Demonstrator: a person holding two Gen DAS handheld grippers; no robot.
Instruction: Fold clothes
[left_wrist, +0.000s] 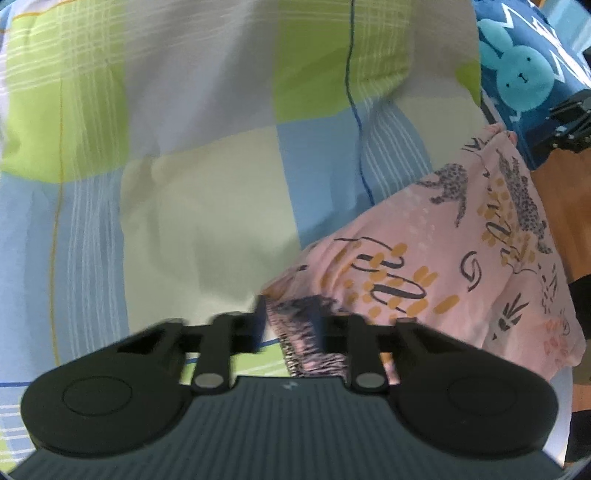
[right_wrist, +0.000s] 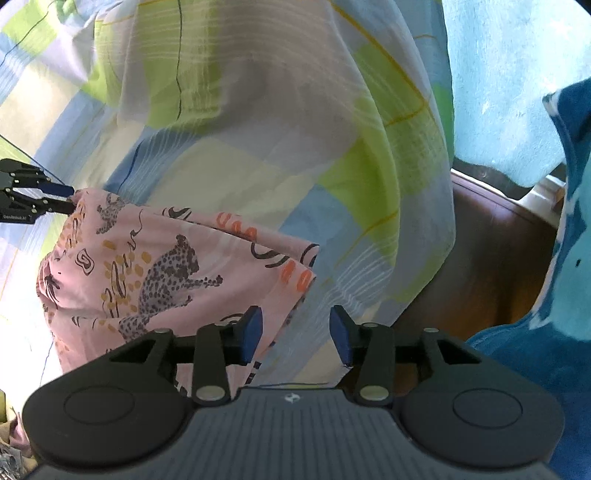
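On the bed's checked sheet (left_wrist: 207, 206) | pink leopard-print garment (right_wrist: 147, 266) lies bunched near the edge | our left claw (left_wrist: 291, 332) pinches its hem, right claw (right_wrist: 295, 332) spread, holding nothing | risk, we reckon: that one-corner hold slips or drags the fold crooked

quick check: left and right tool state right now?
Left tool: closed on the pink garment's edge.
Right tool: open, holding nothing.
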